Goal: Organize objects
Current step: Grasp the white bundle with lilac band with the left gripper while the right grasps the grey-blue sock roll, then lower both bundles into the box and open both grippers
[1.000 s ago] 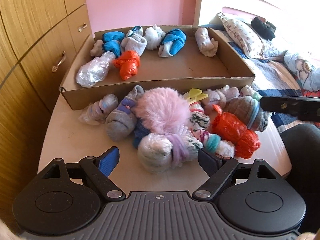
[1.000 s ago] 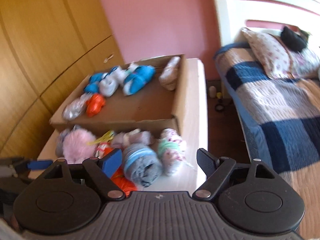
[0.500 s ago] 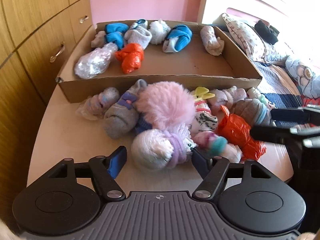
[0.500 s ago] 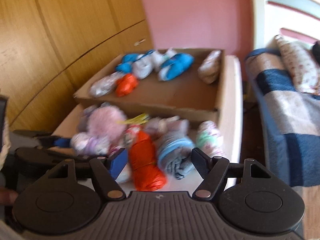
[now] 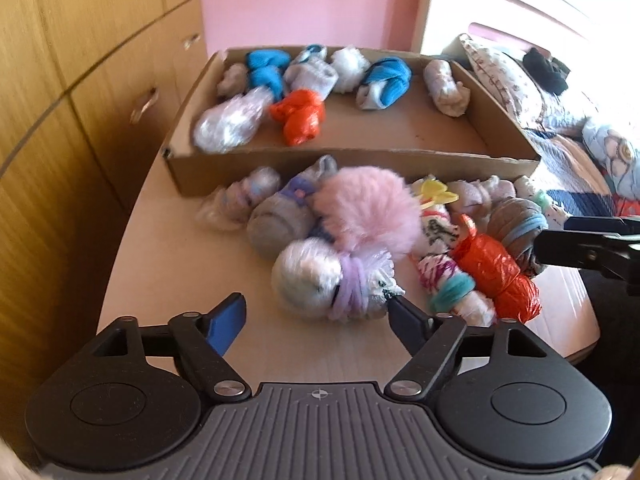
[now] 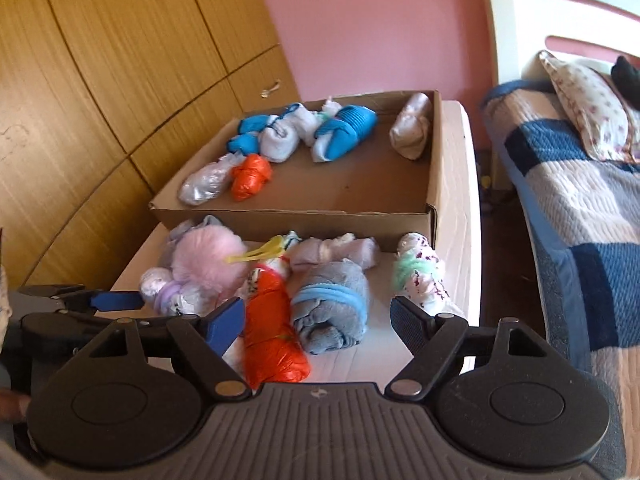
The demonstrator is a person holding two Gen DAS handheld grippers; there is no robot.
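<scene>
Room: pink wall at the top of both views, wooden cupboard doors (image 5: 80, 128) down the left side, and a bed with a blue-and-beige quilt (image 6: 580, 208) on the right.
Surface: a pale tabletop (image 5: 168, 280) fills the middle of the left wrist view, its bare part at lower left.
Box: a shallow brown cardboard tray (image 5: 360, 160) sits at the far end of the table, in the upper middle of the frame.
In the box: rolled sock bundles lie along its back wall, among them a blue-and-white roll (image 5: 384, 84), an orange plastic-wrapped bundle (image 5: 300, 116) and a clear plastic-wrapped bundle (image 5: 228, 124).
In front of the box: a loose heap on the table, with a fluffy pink pompom (image 5: 368, 212) at frame centre.
Left gripper (image 5: 316, 314): released, jaws spread wide, empty; a white fuzzy bundle bound with a lilac band (image 5: 332, 280) lies just ahead of it, near the right fingertip.
Right gripper (image 6: 318, 318): released and empty, jaws wide; a long orange plastic-wrapped bundle (image 6: 272, 328) and a grey roll with a blue band (image 6: 336, 308) lie side by side between its fingers.
Far right of heap: a white floral bundle with a green band (image 6: 420, 276), apart from the grey roll.
</scene>
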